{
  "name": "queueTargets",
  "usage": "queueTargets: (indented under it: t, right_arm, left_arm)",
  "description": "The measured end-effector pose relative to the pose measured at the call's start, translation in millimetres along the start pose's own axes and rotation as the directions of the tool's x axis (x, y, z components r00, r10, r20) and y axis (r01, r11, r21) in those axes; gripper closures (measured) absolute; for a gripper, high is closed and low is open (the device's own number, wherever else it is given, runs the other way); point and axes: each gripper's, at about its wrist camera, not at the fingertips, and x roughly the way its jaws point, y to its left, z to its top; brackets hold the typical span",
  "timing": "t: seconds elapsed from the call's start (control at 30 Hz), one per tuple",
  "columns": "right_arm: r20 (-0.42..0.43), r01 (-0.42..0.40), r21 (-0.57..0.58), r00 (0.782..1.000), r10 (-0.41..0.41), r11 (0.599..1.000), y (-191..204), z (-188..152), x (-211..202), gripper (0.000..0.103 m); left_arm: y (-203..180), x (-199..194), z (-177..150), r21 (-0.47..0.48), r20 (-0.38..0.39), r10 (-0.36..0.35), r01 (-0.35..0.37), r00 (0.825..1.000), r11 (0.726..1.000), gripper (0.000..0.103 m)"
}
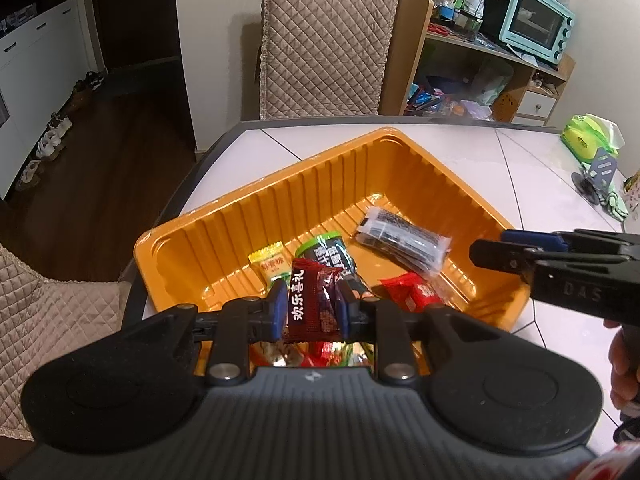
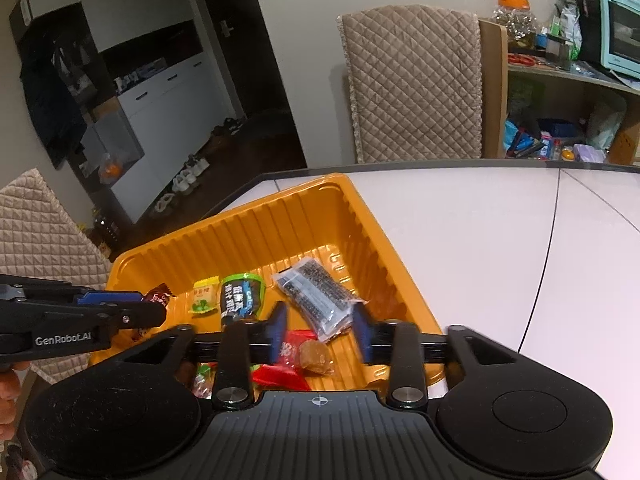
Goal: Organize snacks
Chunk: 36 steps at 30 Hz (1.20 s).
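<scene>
The left gripper (image 1: pixel 308 309) has its fingers clamped on a dark red foil snack packet (image 1: pixel 310 304) over the ribbed orange plastic tray (image 1: pixel 224 216) on the white surface (image 1: pixel 532 168). The right gripper (image 2: pixel 320 330) has its fingers apart, nothing gripped, above a clear-and-black wrapped packet (image 2: pixel 316 296) lying in the tray.

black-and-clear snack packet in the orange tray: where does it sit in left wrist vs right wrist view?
Left wrist view: black-and-clear snack packet lies right of centre on the tray floor, toward the tray's right wall, beside the tip of the right hand-held gripper.
Right wrist view: same packet sits at centre, just beyond that gripper's open fingers.
Shared landmark: green-topped dark packet, left of it in both views, inside the orange tray.
</scene>
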Motion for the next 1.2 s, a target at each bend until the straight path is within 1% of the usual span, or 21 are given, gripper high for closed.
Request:
queueTargets:
  t: [0.03, 0.1, 0.17, 0.2, 0.23, 0.33, 0.47, 0.63, 0.77, 0.93, 1.2]
  right_arm:
    - [0.004, 0.002, 0.001, 1.0, -0.002, 1.0, -0.2, -0.1, -0.1, 0.051]
    - [0.005, 0.004, 0.004, 1.0, -0.004, 1.0, -0.6, 0.0, 0.0, 0.049]
    - [0.005, 0.006, 0.006, 1.0, -0.006, 1.0, -0.5, 0.0, 0.6, 0.047]
    - [0.005, 0.008, 0.007, 1.0, -0.008, 1.0, -0.7, -0.3, 0.4, 0.046]
    - [0.005, 0.008, 0.008, 1.0, -0.008, 1.0, -1.2, -0.5, 0.3, 0.045]
    - [0.005, 0.004, 0.015, 1.0, -0.004, 1.0, -2.3, -0.9, -0.4, 0.042]
    - [0.007, 0.003, 0.02, 1.0, -0.003, 1.0, -1.7, -1.0, -3.0, 0.039]
    - [0.01, 0.0, 0.024, 1.0, 0.0, 1.0, 0.2, -2.4, -7.4, 0.031]
    - [0.016, -0.002, 0.025, 1.0, 0.001, 1.0, 1.6, -4.3, -14.2, 0.028]
    - [0.028, -0.009, 0.039, 1.0, 0.008, 0.999, 2.0, -9.2, -28.0, 0.022]
    - [0.04, -0.022, 0.075, 0.999, 0.019, 0.997, 8.1, -19.1, -64.5, 0.019]
  left_arm:
    - [0.0, 1.8, 1.3, 0.001, 0.001, 0.004, -0.004, 1.0, 1.0, 0.08]
    - [0.7, 5.0, 3.3, 0.0, 0.003, 0.006, -0.006, 1.0, 1.0, 0.079]
    - [1.0, 7.5, 4.4, -0.004, 0.005, 0.013, -0.013, 1.0, 1.0, 0.074]
    - [1.3, 8.4, 4.5, -0.003, 0.005, 0.017, -0.017, 1.0, 1.0, 0.07]
    - [1.5, 8.7, 4.2, -0.002, 0.005, 0.018, -0.018, 1.0, 1.0, 0.069]
    - [3.5, 8.5, 2.3, -0.008, -0.007, 0.013, -0.013, 1.0, 1.0, 0.066]
    - [3.3, 4.1, -2.2, -0.019, -0.014, 0.002, -0.003, 1.0, 1.0, 0.065]
    - [1.4, -5.0, -7.0, -0.026, -0.02, -0.009, 0.008, 1.0, 1.0, 0.057]
    - [-0.1, -16.5, -9.4, -0.037, -0.016, -0.013, 0.013, 1.0, 0.999, 0.055]
    - [-4.2, -34.0, -8.9, -0.05, -0.026, 0.004, -0.005, 1.0, 0.999, 0.054]
    - [-10.8, -74.4, -19.4, -0.099, -0.024, 0.012, -0.015, 1.0, 0.995, 0.048]
